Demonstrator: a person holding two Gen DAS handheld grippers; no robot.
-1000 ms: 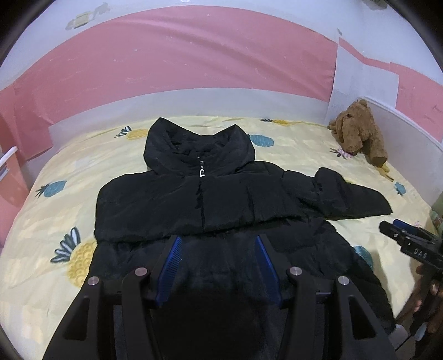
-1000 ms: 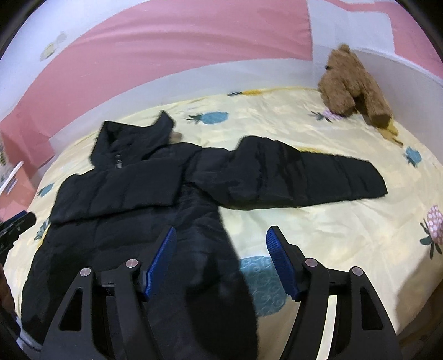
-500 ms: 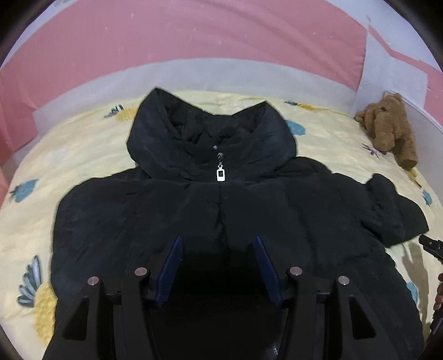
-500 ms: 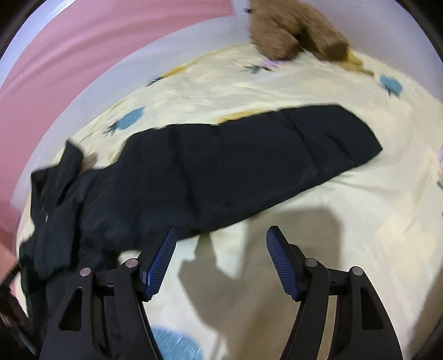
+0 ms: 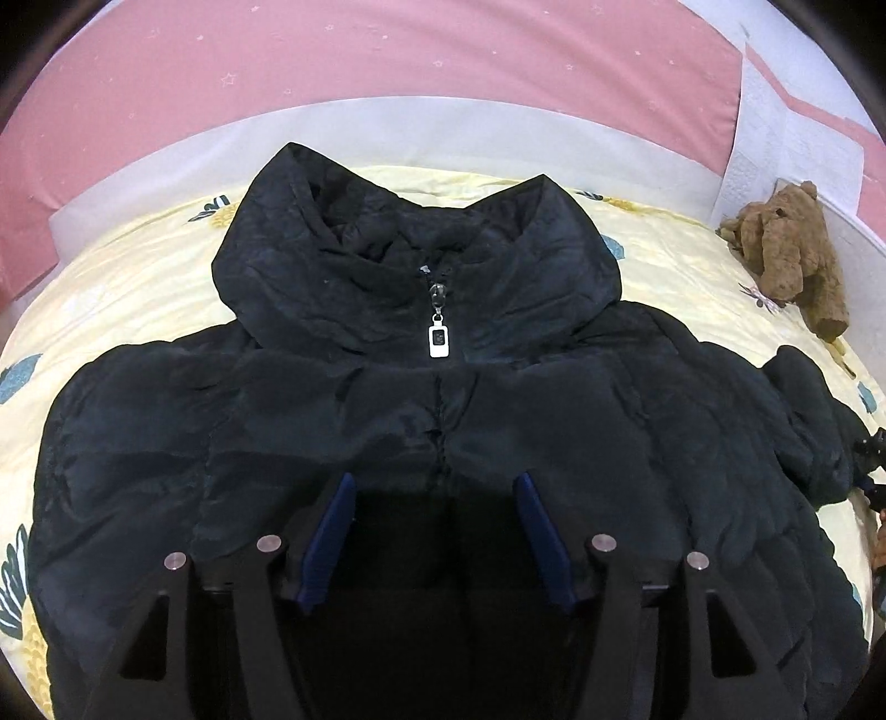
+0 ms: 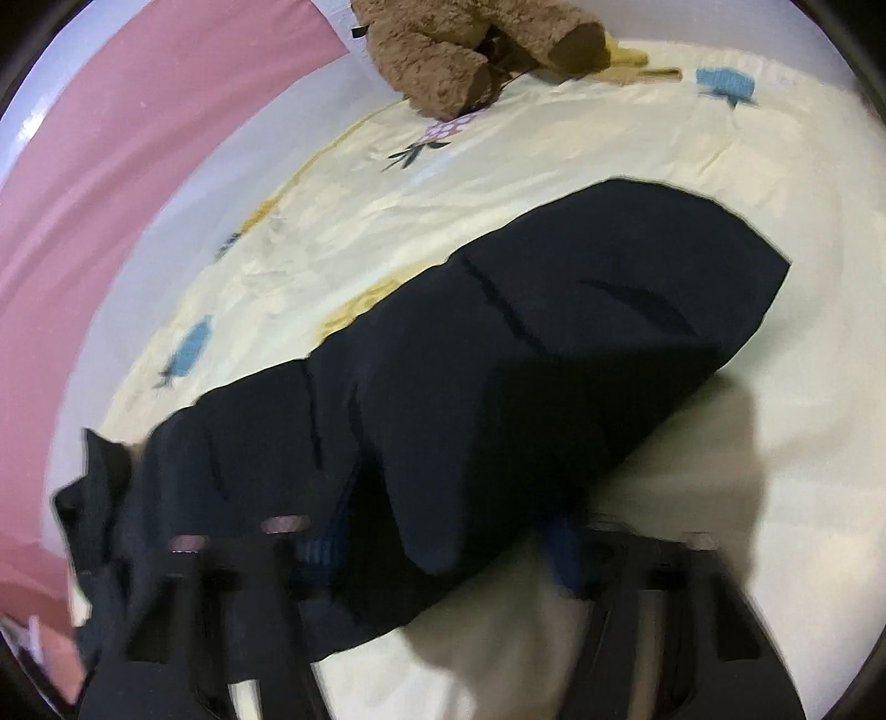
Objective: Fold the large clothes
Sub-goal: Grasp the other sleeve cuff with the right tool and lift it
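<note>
A black puffer jacket (image 5: 443, 421) lies face up on a bed covered by a pale yellow pineapple-print sheet (image 5: 127, 288), hood toward the pink wall, silver zipper pull (image 5: 438, 342) at the throat.

The left gripper (image 5: 434, 526) hangs over the jacket's chest. Its blue-padded jaws are opening, spread moderately wide either side of the zipper line, with nothing pinched between them.

The right gripper (image 6: 448, 545) is at the outstretched sleeve (image 6: 554, 354). Its jaws are closing with the sleeve's near edge bulging between them. The picture is blurred, so whether the pads already press the fabric cannot be told.

Risks, as a judgement: the padding is thick and slick, so a shallow bite on the sleeve could slip out once it is lifted. A grip on the top layer alone would drag the sleeve askew. The springy fill may also push any fold back open.

Room to move: open sheet lies beyond the sleeve cuff and below it. A brown teddy bear (image 6: 476, 50) sits well apart, at the far edge of the bed by the wall. The jacket's left side has a margin of sheet before the bed edge.
</note>
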